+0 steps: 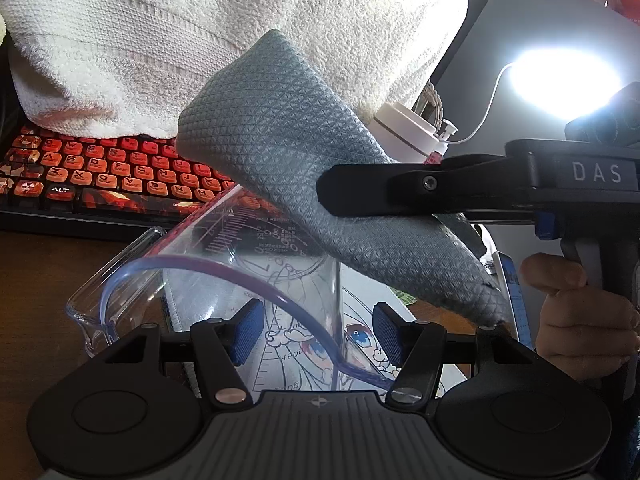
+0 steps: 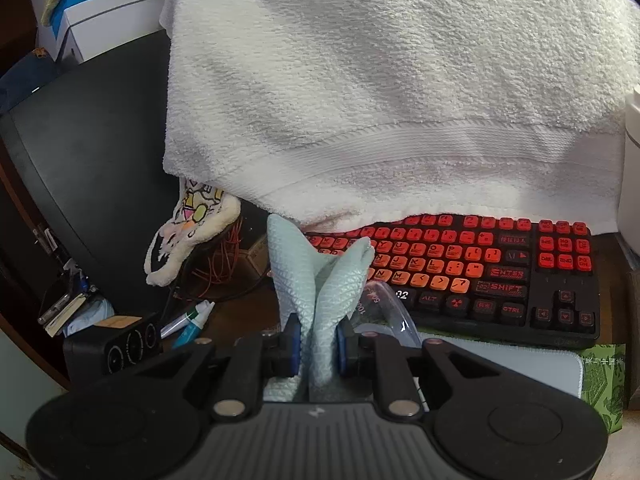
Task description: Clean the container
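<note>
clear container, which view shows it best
Left wrist view: the clear container sits between the left gripper's fingers, rim and printed markings visible. Right wrist view shows only a sliver of it behind the cloth.

keyboard (image 2: 460,272): top rows under towel (image 2: 380,80) | container (image 1: 224,280): far rim behind cloth (image 1: 300,152)

desk (image 1: 48,280): brown | lamp (image 1: 564,76): glaring (upper right) | towel (image 2: 400,100): white
</note>
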A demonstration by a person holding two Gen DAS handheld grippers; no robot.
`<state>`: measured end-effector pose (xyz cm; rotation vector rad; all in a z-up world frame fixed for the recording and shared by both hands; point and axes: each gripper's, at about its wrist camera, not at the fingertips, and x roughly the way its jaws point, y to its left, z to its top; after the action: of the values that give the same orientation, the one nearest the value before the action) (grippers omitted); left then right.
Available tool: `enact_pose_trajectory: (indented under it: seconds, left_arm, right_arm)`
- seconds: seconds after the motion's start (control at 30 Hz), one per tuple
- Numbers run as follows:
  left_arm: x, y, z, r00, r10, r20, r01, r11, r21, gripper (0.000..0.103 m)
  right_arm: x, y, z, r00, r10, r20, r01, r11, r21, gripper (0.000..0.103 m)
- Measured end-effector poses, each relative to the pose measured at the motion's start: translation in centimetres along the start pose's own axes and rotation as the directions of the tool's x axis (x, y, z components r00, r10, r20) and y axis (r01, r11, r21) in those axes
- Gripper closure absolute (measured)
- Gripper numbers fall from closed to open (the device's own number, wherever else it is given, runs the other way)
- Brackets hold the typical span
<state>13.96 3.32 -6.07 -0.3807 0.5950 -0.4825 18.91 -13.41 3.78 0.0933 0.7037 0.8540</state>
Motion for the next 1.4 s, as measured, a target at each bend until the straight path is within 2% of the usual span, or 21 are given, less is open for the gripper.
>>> enact_pose_trajectory:
  seconds: [0.17,0.47,1.4]
  left_arm:
    - [0.0,-0.1,0.0,1.0,0.0,0.0,0.0,1.0,0.0,0.044]
    - [0.1,0.0,0.1,1.0,-0.002,0.0,0.002,1.0,-0.001,0.044]
    - [-0.1,-0.2,0.1,1.0,-0.003,0.001,0.003,1.0,-0.003,0.044]
  right_arm:
    - [0.6,-0.2,1.0,1.0,-0.014,-0.002,0.014,1.0,-0.014,0.087]
    - [1.2,1.8,0.4,0.993,0.109,-0.045,-0.112,0.99,-0.083,0.086]
    - [1.8,2.2,0.4,0.999,0.046,-0.011,-0.046,0.996,-0.073,0.086]
